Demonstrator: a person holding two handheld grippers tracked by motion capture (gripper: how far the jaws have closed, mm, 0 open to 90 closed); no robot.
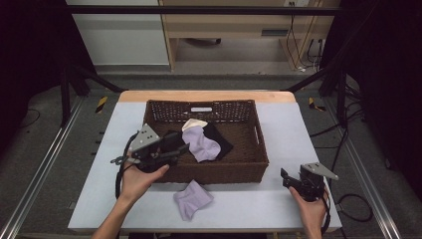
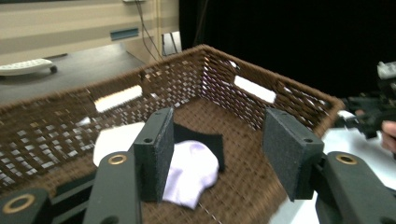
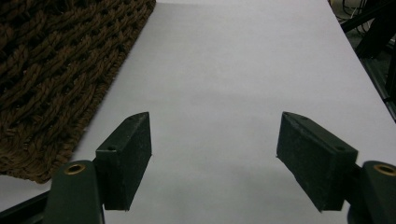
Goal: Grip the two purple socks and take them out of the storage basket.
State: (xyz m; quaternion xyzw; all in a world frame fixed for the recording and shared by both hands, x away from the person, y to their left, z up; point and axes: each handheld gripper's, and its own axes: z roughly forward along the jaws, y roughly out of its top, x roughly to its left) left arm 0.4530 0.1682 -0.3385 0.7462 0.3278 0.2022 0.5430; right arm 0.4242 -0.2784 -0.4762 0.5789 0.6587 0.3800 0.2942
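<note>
My left claw (image 2: 217, 154) hangs over the near-left wall of the wicker basket (image 1: 259, 149), jaws spread wide with nothing between them. The lilac sock (image 2: 189, 172) lies on the basket floor just below and beyond its pads. My right claw (image 3: 215, 158) rests over the bare white table (image 3: 243, 70), jaws wide apart, empty, the basket's corner to its left.

One woven brown basket (image 1: 214, 172) is counted on the surface (image 1: 259, 204). Two lilac socks are seen: one sock inside the basket (image 1: 205, 145) and one sock lying on the surface (image 1: 192, 199) before it. One black cloth (image 1: 219, 137) and one cream cloth (image 1: 194, 123) are counted in the basket. Two tongs are counted: the left tongs (image 1: 181, 147) and the right tongs (image 1: 285, 175).
</note>
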